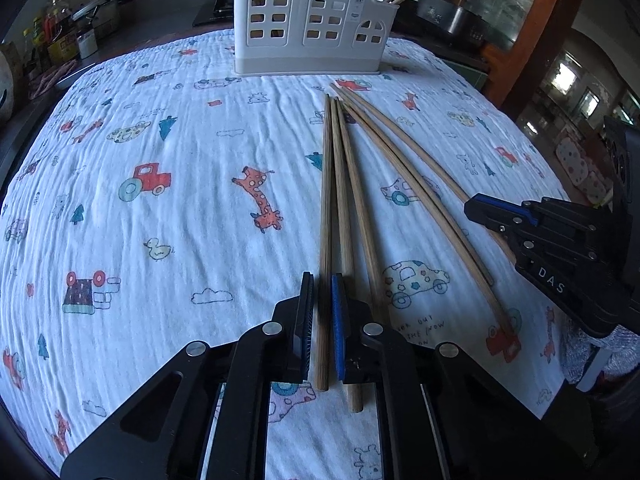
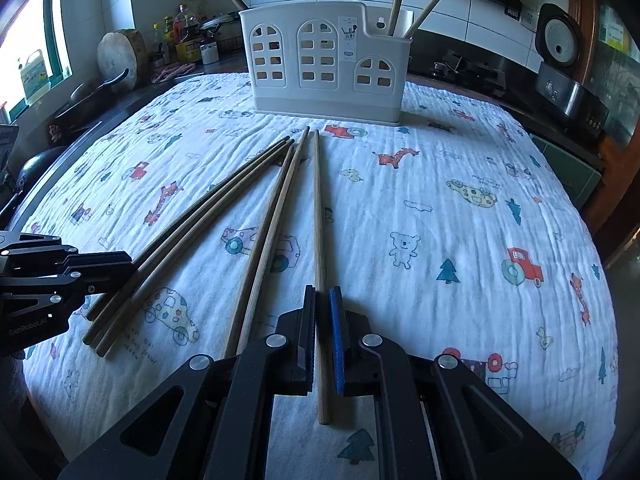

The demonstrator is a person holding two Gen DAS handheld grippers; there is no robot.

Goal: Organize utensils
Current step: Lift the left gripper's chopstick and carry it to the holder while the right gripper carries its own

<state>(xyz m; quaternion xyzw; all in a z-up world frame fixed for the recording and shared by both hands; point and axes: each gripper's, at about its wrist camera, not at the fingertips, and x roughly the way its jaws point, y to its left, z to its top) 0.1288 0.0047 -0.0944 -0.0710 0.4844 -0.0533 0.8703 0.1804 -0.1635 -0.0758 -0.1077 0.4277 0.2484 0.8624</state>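
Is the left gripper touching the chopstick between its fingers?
Touching. In the left wrist view, the left gripper has both pads closed against the leftmost chopstick, with no gap visible.

White letters "DAS" stand on the black body of the right gripper [image 1: 476,208], seen from the left wrist. The left gripper [image 2: 124,266] bears "GenRobot.AI" on its side. The printed cloth [image 2: 440,200] carries small writing beside a car drawing, perhaps "THE SNOW"; the holder's sticker [image 2: 349,36] is illegible.

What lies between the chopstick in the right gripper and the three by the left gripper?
Two loose chopsticks, side by side on the cloth, clearest in the right wrist view.
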